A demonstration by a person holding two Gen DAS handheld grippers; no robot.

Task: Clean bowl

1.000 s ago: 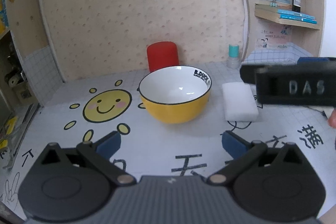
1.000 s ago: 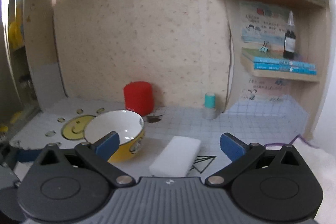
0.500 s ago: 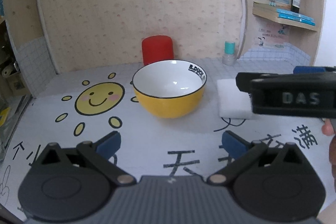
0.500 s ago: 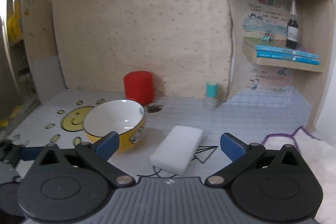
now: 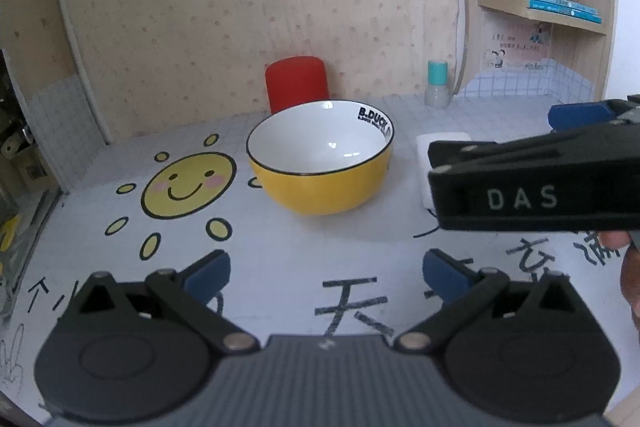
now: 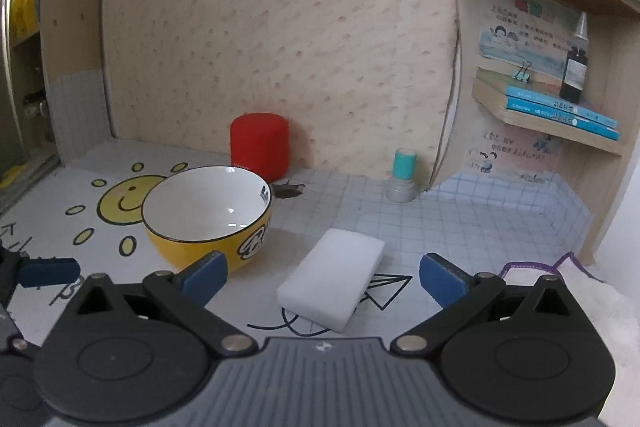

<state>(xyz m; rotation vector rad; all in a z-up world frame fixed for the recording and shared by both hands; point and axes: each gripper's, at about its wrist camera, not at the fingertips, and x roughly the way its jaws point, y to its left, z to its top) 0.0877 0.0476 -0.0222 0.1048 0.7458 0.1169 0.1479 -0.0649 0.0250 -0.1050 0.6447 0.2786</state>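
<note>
We see the bowl [image 5: 320, 167], yellow outside and white inside with a thin dark rim, standing upright near the middle of the tabletop [image 5: 280, 259]. Black lettering sits inside its rim on the right in the left wrist view. Its inside looks plain white with a few glints of light.

Left claw [image 5: 326, 273]: blue pads spread wide apart, nothing between them. It hangs over the near edge of the tabletop and points at the bowl, well short of it.

Right claw [image 6: 323, 273]: pads likewise wide apart and gripping nothing. A white sponge block [image 6: 332, 283] lies flat on the tabletop just ahead of it, between the two pads in line of sight; we cannot tell whether the pads are level with it or above it. The sponge lies just to the right of the bowl, apart from it.

In the left wrist view the right claw's black body crosses the right side, marked "DAS", hiding most of the sponge. A fingertip [image 5: 614, 239] of the person shows under it.

A sun face print [image 5: 188, 185] lies left of the bowl. A red cup [image 5: 297, 83] stands behind the bowl by the back wall. A small bottle with a teal cap [image 6: 403, 177] stands at the back right. On the wall shelf [image 6: 552, 125] we note blue books and a dark bottle.
</note>
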